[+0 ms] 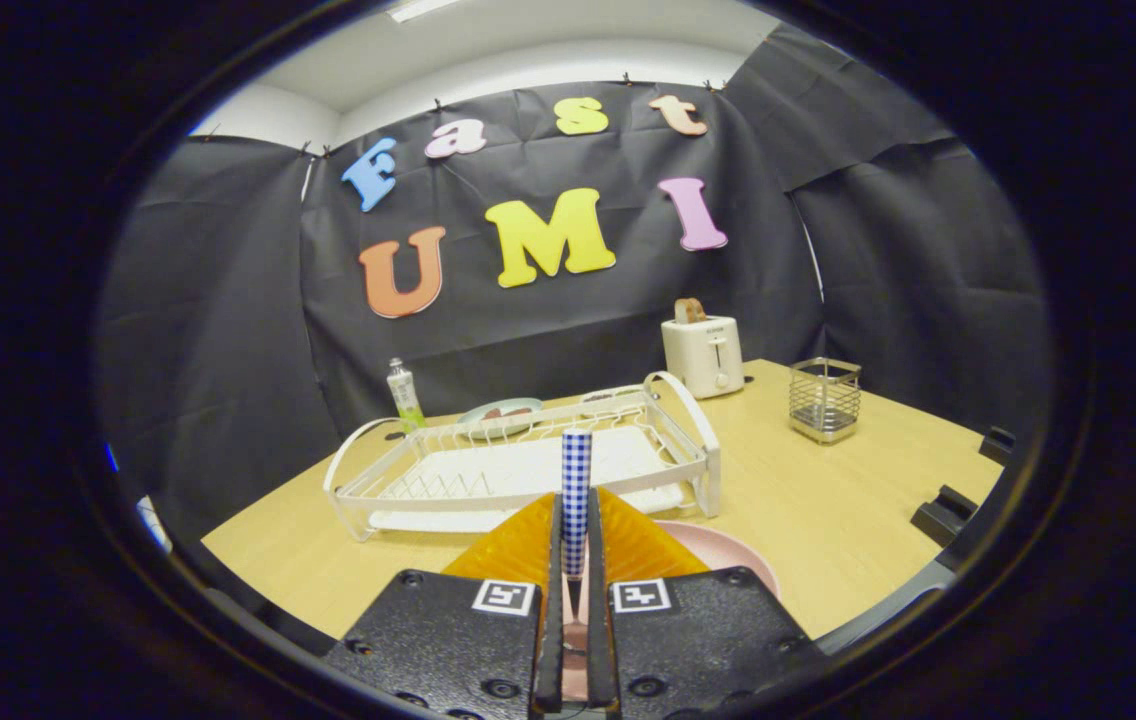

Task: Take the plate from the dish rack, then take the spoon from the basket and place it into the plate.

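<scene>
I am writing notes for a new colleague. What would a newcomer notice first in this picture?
First, the gripper shut on the spoon, whose checked handle stands upright between the fingers. Just below and beyond the fingers lies the pink plate on the wooden table. Behind it is the white dish rack, with a toaster further back.

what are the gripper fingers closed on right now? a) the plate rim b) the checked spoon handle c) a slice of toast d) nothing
b: both fingers of the gripper press on the blue-checked handle of the spoon, which stands upright between them, with the pink plate on the table just beneath and the dish rack beyond.
</scene>
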Demonstrator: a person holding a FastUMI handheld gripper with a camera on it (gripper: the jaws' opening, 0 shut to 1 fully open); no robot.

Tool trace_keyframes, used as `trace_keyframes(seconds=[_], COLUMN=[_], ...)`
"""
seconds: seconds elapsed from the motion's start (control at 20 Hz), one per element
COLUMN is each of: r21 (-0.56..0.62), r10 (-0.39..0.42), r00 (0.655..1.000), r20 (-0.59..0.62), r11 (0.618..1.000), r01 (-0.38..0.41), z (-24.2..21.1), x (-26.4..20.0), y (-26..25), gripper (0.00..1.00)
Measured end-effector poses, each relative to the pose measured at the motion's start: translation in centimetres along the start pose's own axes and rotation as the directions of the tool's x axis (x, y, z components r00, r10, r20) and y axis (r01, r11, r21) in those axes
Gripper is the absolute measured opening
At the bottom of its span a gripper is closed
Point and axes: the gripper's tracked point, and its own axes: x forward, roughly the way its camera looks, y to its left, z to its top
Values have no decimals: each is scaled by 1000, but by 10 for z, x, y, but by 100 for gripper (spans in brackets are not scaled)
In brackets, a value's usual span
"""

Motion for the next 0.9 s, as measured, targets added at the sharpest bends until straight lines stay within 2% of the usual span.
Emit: trace_keyframes(seconds=[0.15, 0.4, 0.5, 0.8, 0.9], r21=[-5, -23, -35, -57, -62], r10=[0, -69, -100, -85, -98], r00=[1000, 998, 995, 995, 994], r20=[-2, -5, 10, 43, 56], r11=[1000, 997, 994, 995, 993], r01=[0, 69, 101, 87, 101], z=[-3, 3, 15, 47, 59], x=[-2, -11, -16, -37, -46], y=[-7, -42, -57, -72, -81], gripper=[17, 20, 43, 88, 89])
